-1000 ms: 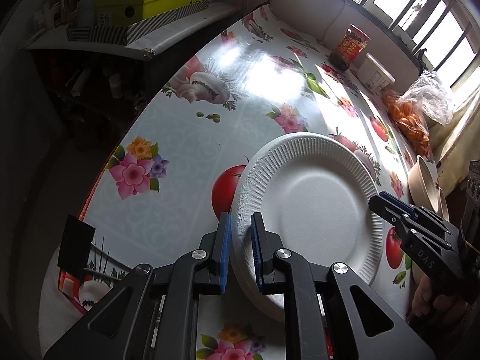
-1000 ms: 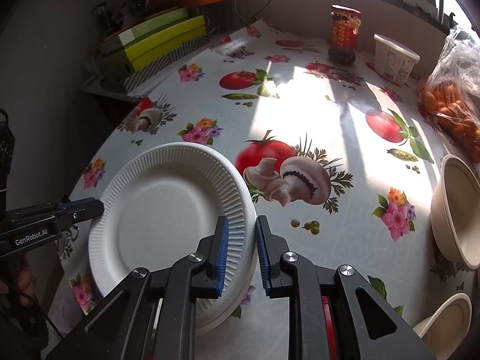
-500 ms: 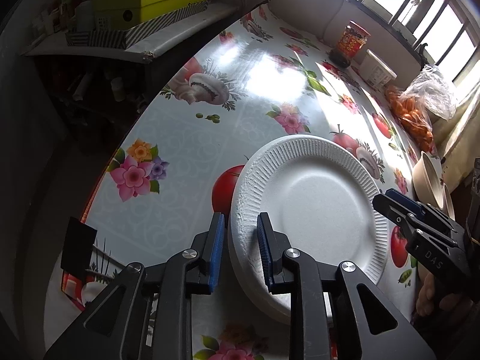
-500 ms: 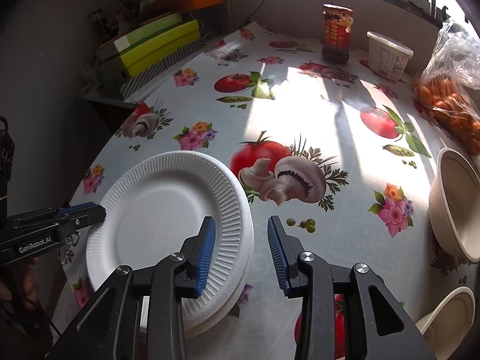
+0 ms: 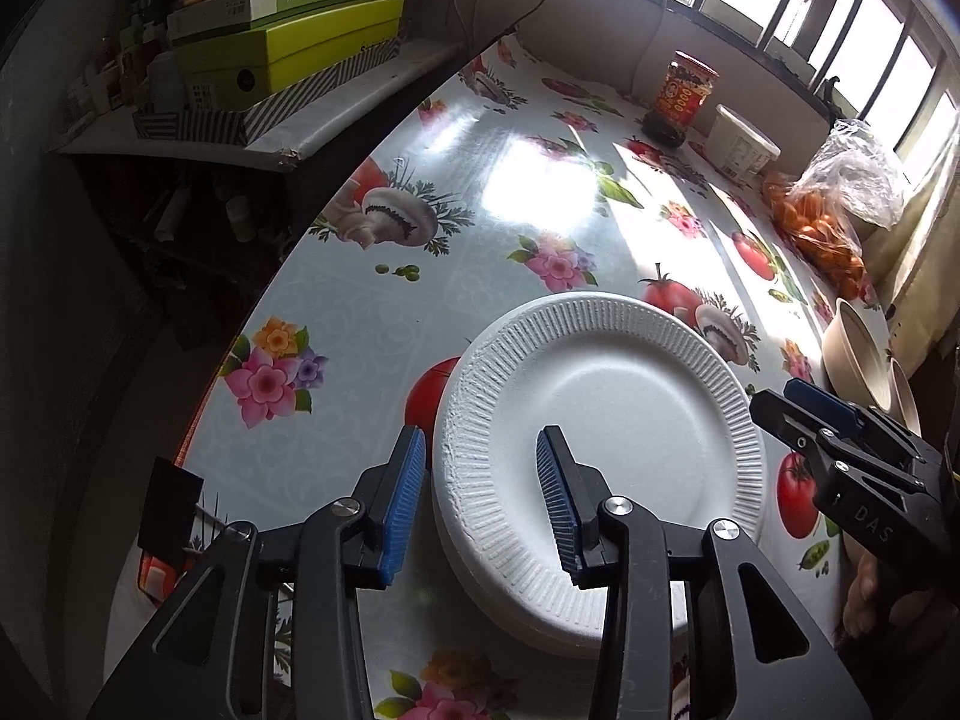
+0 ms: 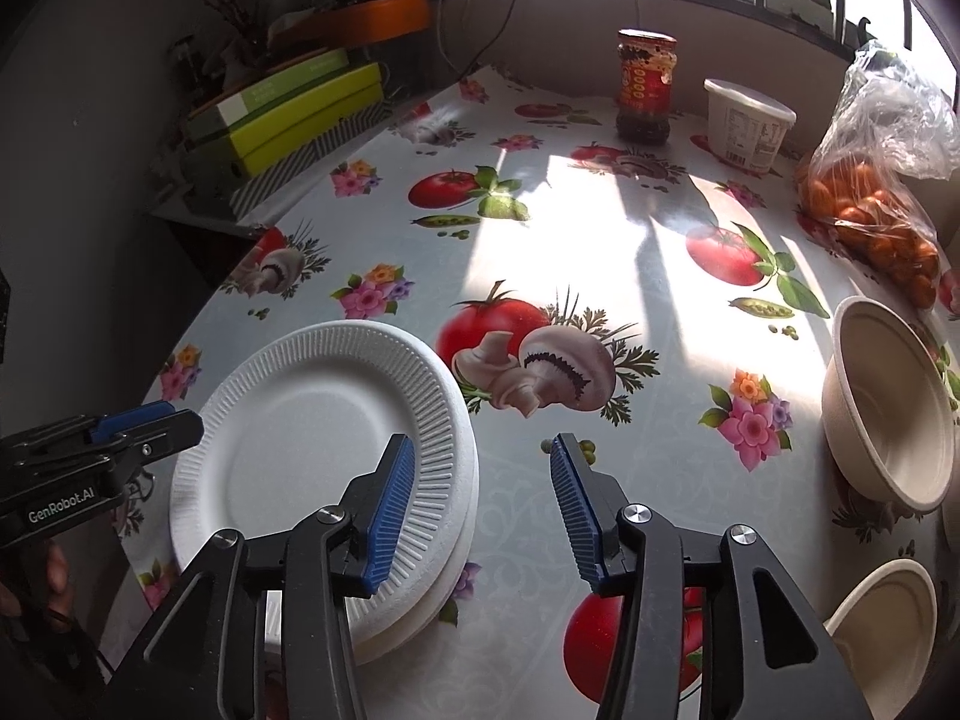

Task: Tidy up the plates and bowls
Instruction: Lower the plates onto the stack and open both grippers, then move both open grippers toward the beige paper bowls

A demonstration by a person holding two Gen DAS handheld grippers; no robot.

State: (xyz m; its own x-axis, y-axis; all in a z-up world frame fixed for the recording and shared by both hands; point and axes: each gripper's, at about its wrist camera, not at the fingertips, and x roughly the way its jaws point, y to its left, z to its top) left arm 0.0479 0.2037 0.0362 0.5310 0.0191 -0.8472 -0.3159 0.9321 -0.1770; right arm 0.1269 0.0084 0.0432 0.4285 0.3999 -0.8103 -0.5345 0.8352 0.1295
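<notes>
Left wrist view shows the left claw [image 5: 480, 498] with its jaws apart, having just been opening, the rim of the white plate stack [image 5: 606, 450] still between the blue pads but no longer pinched. The right claw [image 6: 480, 510] has likewise just been opening and straddles the opposite rim, gripping nothing. The stack rests on the desk [image 6: 600, 252] near its front edge, flat and settled.

Risk, as I judge it: these foam plates are light, so a pad dragging on the rim as either claw backs away could shift the top plate off the pile or nudge the pile toward the edge.

Two beige bowls [image 6: 888, 414] wait well apart on the right, unstacked. A jar [image 6: 645, 84], a white tub [image 6: 747, 132] and a bag of fruit [image 6: 870, 204] sit at the far side, clear of any path between plates and bowls.
</notes>
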